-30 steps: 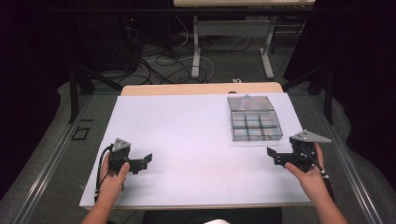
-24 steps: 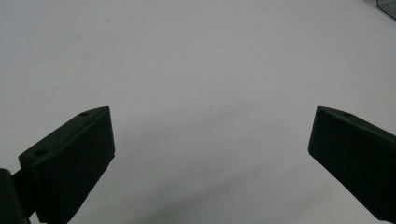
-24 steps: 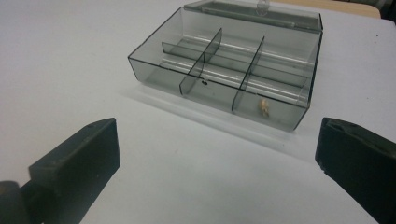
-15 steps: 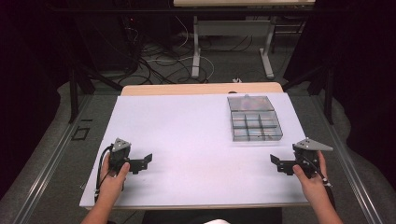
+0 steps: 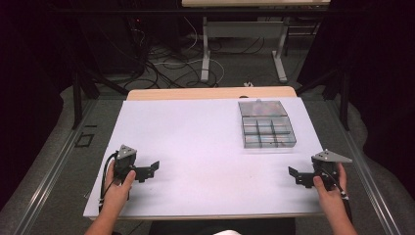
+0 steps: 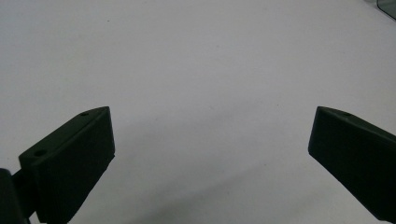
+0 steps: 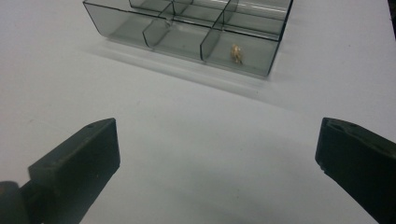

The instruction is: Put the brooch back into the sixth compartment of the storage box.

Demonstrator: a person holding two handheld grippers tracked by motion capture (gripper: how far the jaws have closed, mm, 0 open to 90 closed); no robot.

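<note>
Near the tabletop's (image 5: pixel 195 127) front left corner the left gripper (image 5: pixel 152 169) is held with jaws wide and empty, well apart from the compartment box (image 5: pixel 266 124). The box lies toward the back right, its long axis front to back, a small tan piece (image 7: pixel 237 53) in one compartment. It is approached more readily by the right gripper (image 5: pixel 295 176), held wide and empty near the front right corner, its jaws faced toward the box.

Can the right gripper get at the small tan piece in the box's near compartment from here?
Probably yes. The right gripper is open, bare table lies between it and the open-topped box, and the tan piece sits uncovered there.
</note>
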